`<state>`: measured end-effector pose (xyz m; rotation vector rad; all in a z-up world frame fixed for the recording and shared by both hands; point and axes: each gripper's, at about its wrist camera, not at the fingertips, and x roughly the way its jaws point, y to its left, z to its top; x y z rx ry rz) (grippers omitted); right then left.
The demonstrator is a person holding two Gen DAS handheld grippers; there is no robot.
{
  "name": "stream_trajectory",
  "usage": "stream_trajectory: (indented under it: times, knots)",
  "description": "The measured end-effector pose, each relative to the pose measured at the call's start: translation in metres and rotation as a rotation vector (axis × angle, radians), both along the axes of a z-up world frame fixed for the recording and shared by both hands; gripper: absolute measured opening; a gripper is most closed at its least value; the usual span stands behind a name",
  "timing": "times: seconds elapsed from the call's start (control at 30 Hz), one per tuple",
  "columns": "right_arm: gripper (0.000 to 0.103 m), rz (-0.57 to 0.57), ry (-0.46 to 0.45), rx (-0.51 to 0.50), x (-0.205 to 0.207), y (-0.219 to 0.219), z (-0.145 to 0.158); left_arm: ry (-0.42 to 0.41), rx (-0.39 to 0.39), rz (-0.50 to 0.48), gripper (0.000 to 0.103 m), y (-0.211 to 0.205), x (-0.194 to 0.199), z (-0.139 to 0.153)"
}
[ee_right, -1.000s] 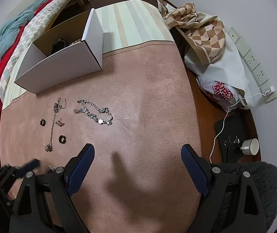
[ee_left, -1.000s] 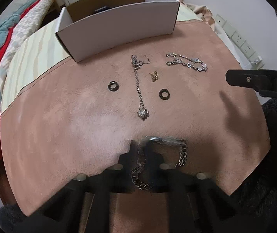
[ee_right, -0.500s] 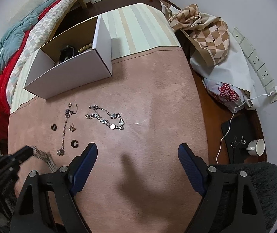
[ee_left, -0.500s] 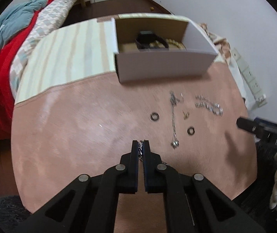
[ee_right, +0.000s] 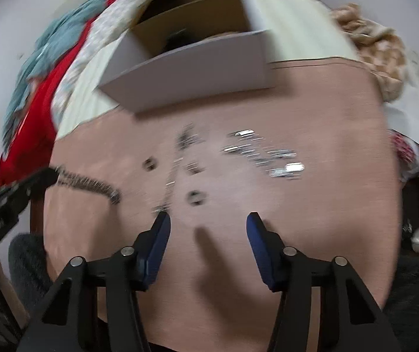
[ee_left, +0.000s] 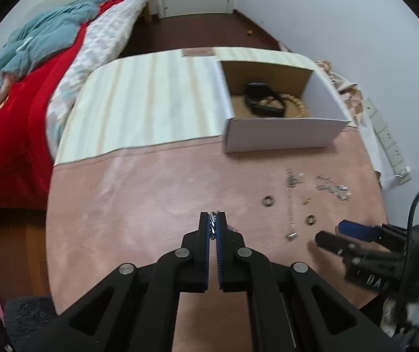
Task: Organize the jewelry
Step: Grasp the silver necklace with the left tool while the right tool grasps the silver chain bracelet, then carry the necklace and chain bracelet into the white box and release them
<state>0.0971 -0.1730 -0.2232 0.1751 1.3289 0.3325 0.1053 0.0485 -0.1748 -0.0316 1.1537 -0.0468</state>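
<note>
Blurred view: right hand-held gripper (ee_right: 208,226) closing, empty, above pink mat (ee_right: 312,220); jewelry (ee_right: 263,154) beyond, probably chains.

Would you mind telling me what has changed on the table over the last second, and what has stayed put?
The left gripper, shut on the chunky chain, has lifted it off the pink cloth; it now dangles. The right gripper has swung over towards the loose jewelry, its jaws just closing partway with nothing between them. The two black rings, the thin necklace, the silver bracelet and the white box stayed in place.
</note>
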Motion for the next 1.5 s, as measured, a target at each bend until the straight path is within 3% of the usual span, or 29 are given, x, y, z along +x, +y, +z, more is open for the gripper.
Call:
stream_trajectory:
  times: [0.27,0.33,0.4,0.6,0.93,1.3,1.5]
  knots:
    - [0.051,0.124,-0.092,-0.068,-0.01,0.059,-0.012,0.031,0.001,0.072,0.001,0.035,-0.008,-0.012]
    - [0.038,0.142,-0.122,-0.106,-0.011,0.068,-0.013,0.031,-0.005,0.076,0.001,0.038,-0.009,-0.012]
    - [0.012,0.162,-0.146,-0.164,-0.012,0.076,-0.015,0.027,-0.011,0.074,0.001,0.037,-0.009,-0.011]
    - [0.012,0.115,-0.143,-0.111,-0.015,0.062,-0.004,0.002,-0.032,0.051,0.001,0.028,-0.007,0.0]
    - [0.011,0.004,-0.225,0.028,0.0,0.018,0.079,-0.087,-0.081,-0.001,0.001,0.006,0.01,0.049]
    - [0.011,-0.05,-0.37,0.114,0.054,-0.014,0.177,-0.207,-0.147,-0.077,0.001,-0.019,0.057,0.118]
    - [0.011,-0.053,-0.381,0.12,0.108,-0.017,0.196,-0.197,-0.168,-0.109,0.001,-0.032,0.104,0.125]
